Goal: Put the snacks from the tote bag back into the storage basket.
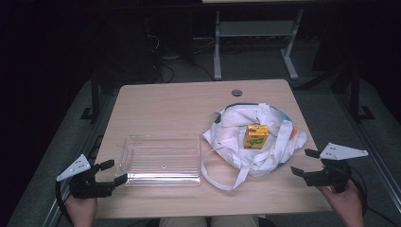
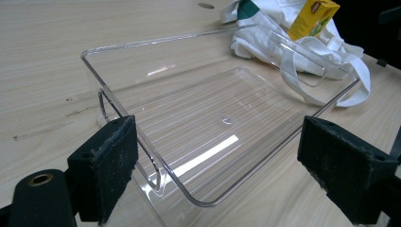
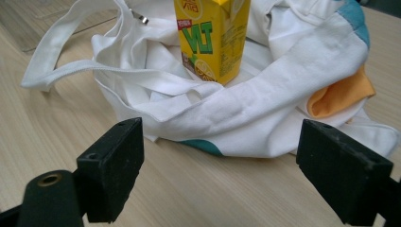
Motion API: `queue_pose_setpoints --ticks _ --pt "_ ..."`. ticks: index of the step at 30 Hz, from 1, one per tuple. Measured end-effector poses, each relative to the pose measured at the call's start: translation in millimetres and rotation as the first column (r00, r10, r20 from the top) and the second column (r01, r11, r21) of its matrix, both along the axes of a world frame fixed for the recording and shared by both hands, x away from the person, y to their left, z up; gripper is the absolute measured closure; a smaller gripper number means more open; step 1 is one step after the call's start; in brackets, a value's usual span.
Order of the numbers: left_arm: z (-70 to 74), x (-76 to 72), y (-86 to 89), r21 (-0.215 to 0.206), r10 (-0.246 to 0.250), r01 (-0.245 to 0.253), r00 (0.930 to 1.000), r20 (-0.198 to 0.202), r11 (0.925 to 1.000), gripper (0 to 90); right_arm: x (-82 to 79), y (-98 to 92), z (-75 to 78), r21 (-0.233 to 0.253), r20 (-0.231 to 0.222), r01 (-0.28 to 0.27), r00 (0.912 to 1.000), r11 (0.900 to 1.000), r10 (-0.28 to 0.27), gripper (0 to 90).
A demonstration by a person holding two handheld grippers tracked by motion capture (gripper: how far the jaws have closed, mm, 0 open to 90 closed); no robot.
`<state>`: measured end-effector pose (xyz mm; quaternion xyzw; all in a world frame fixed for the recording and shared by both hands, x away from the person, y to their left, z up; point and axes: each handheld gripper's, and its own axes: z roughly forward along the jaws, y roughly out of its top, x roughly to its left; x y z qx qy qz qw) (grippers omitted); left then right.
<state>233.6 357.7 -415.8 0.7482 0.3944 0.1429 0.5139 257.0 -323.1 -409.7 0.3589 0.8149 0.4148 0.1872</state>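
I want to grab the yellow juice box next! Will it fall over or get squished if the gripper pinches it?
The yellow juice box stands upright on the rumpled white bag, a soft, uneven base, so a sideways nudge would probably tip it. It looks like thin carton, so a hard pinch could dent it. Its flat sides should give the open right gripper a decent hold.

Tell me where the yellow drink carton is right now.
In the high view the yellow drink carton stands upright on the crumpled white cloth bag, right of the clear plastic tray.
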Motion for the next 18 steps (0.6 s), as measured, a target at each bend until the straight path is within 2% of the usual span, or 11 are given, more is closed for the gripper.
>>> queue_pose_setpoints --ticks 2,5,18 --pt "0.3 -0.2 -0.4 0.001 -0.003 0.003 1.0 0.001 1.0 12.8 1.8 4.4 2.3 -0.015 -0.018 -0.012 0.9998 1.0 0.012 15.4" --pt "-0.1 -0.4 -0.1 -0.001 -0.001 0.001 1.0 -0.001 1.0 12.8 7.7 9.4 7.7 -0.057 -0.021 -0.04 0.999 0.998 0.039 15.4" --pt "0.1 -1.6 1.4 -0.013 0.005 -0.005 1.0 -0.001 0.9999 12.8 44.0 27.5 42.2 -0.094 -0.036 -0.122 0.9923 0.988 0.119 15.4"
